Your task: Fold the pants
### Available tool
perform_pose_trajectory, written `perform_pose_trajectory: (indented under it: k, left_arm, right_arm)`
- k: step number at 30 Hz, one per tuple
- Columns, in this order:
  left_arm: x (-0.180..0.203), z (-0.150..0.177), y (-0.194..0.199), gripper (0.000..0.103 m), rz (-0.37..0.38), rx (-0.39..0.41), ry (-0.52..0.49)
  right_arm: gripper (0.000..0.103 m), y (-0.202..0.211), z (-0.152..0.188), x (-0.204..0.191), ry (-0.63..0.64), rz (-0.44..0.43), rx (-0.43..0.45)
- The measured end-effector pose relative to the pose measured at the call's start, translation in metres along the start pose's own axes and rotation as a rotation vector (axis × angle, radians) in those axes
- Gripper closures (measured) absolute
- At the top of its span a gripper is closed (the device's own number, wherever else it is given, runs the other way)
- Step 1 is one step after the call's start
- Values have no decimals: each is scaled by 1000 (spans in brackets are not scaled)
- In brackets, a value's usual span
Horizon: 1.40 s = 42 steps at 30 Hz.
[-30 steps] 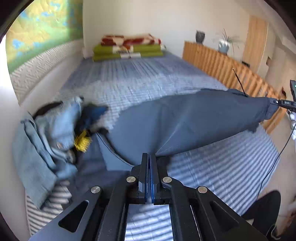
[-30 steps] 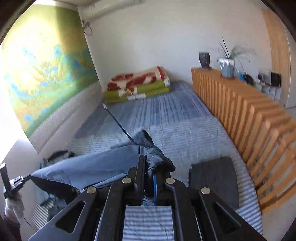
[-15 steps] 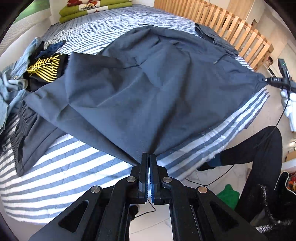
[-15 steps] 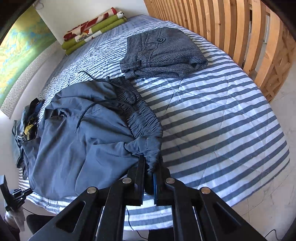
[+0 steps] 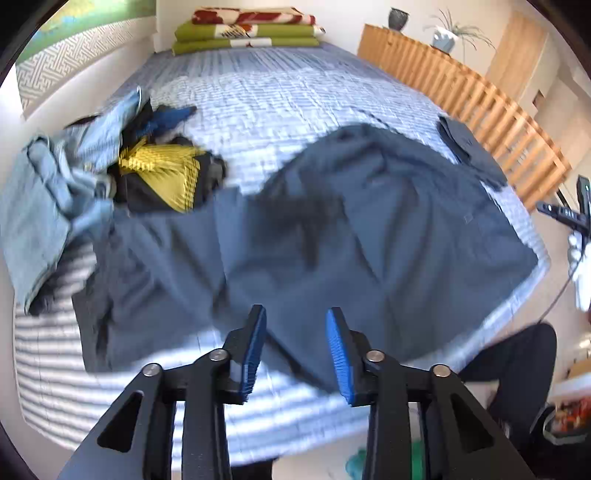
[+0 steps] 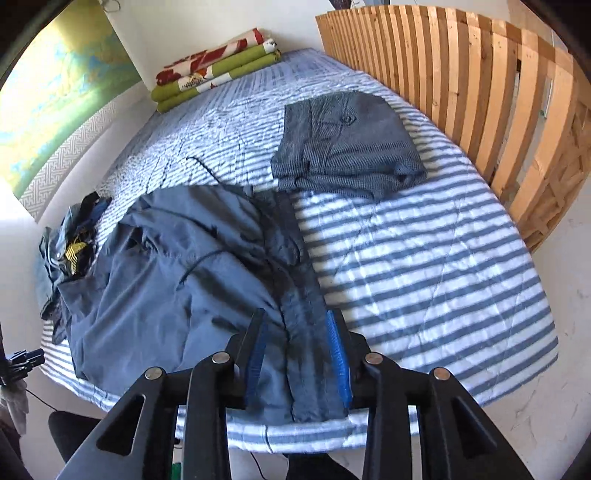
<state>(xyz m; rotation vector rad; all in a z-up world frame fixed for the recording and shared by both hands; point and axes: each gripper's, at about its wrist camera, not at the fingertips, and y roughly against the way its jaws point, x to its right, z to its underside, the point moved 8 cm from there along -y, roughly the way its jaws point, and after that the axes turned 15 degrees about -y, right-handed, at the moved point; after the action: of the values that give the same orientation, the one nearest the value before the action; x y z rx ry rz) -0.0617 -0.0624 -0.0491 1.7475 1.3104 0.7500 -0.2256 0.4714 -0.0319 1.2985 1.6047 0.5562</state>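
Observation:
The dark blue-grey pants (image 5: pixel 332 229) lie spread across the striped bed (image 5: pixel 55 369), one edge hanging near its front. In the left wrist view my left gripper (image 5: pixel 295 310) hovers just over that near edge. Its jaws are opening, and the blue pads (image 5: pixel 255 350) stand apart with cloth below them, not pinched. In the right wrist view the pants (image 6: pixel 177 280) lie crumpled, and their gathered waistband (image 6: pixel 303 317) runs between the fingers of my right gripper (image 6: pixel 295 314). Those jaws are opening too, and the pads do not press on the band.
A pile of light jeans and a black and yellow garment (image 5: pixel 159 177) sits at the bed's left edge. Folded grey checked pants (image 6: pixel 347 144) lie by the wooden slat rail (image 6: pixel 480 92). Folded blankets (image 5: pixel 247 33) are at the far end. A person's dark-clad leg (image 5: pixel 517 354) stands by the bed.
Both grippers came down with the pants stretched between them, laid them on the bed and went from shut to open, letting go of the cloth.

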Motion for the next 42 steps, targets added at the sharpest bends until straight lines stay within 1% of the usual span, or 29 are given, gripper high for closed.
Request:
perform_pose_trajectory:
  k: [2, 4, 5, 6, 7, 9, 10, 11, 14, 16, 17, 18, 20, 22, 23, 24, 25, 26, 27, 28, 29, 30, 31, 32, 35, 38, 40, 42]
  left_arm:
    - [-13, -32, -17, 47, -7, 17, 10]
    - [-25, -66, -43, 45, -33, 21, 8]
    - [-28, -82, -59, 44, -19, 12, 20]
    - [-32, -96, -75, 42, -10, 4, 25]
    - [-35, -111, -91, 42, -25, -5, 19]
    - [-46, -132, -125, 42, -62, -30, 5]
    - [-51, -141, -141, 42, -60, -38, 19]
    - [-55, -149, -156, 42, -52, -43, 39]
    - [-63, -163, -198, 43, -30, -83, 70]
    - [-63, -166, -220, 43, 3, -117, 79]
    - [-60, -167, -231, 44, 32, -128, 82]
    - [-57, -169, -239, 44, 58, -136, 75]
    - [-46, -171, -250, 43, 92, -154, 44]
    - [-35, -170, -259, 43, 84, -166, 5]
    - [-31, -168, -261, 53, 69, -165, -14]
    - [-28, -168, -262, 65, 44, -157, -38]
    - [-25, -168, -260, 89, 35, -153, -55]
    - [-23, -168, -257, 99, 48, -149, -49]
    - [-24, -168, -252, 99, 48, -135, -39]
    - [-27, -170, -243, 99, 34, -111, -36]
    - [-31, -172, -230, 99, 22, -75, -24]
    - [-35, -174, -217, 99, 27, -42, -10]
    - [-40, -176, -202, 99, 23, -10, 1]
    - [-47, -176, -185, 99, 6, 21, 13]
    - [-67, -178, -128, 99, -25, 101, 23]
    - [-82, -176, -70, 99, -67, 165, 19]
    - [-91, -178, -48, 99, -84, 195, 25]
    - [-100, -179, -45, 98, -106, 174, 19]
  right_arm:
    - [73, -14, -18, -18, 22, -2, 42]
    - [73, -28, -35, -35, 35, -8, 102]
    - [73, -35, -43, -42, 43, -15, 117]
    - [73, -46, -51, -48, 54, -8, 110]
    - [73, -60, -58, -51, 63, 8, 85]
    - [73, -89, -72, -52, 66, 40, 9]
    - [73, -103, -78, -49, 53, 64, -23]
    - [73, -114, -85, -43, 28, 81, -40]
    - [73, -147, -99, -26, -70, 77, -114]
    - [73, -165, -104, -19, -105, 79, -147]
    - [73, -173, -104, -17, -110, 88, -156]
    - [73, -179, -104, -15, -116, 88, -169]
    - [73, -191, -102, -18, -124, 61, -206]
    - [73, -200, -103, -21, -108, 71, -209]
    - [73, -205, -102, -23, -101, 72, -214]
    - [73, -209, -101, -25, -100, 73, -214]
    - [73, -212, -100, -28, -98, 72, -212]
    - [74, -212, -99, -33, -86, 75, -202]
    - [78, -211, -97, -37, -63, 91, -185]
    - [82, -208, -99, -40, -38, 103, -168]
    - [87, -202, -98, -46, -18, 95, -157]
    - [95, -192, -100, -50, -13, 79, -137]
    - [96, -181, -103, -55, -14, 56, -115]
    - [98, -167, -107, -59, -17, 30, -80]
    - [99, -120, -119, -73, 18, -5, 44]
    - [100, -79, -131, -87, 21, -72, 142]
    - [100, -60, -140, -101, 35, -92, 212]
    - [100, -51, -152, -110, 39, -108, 265]
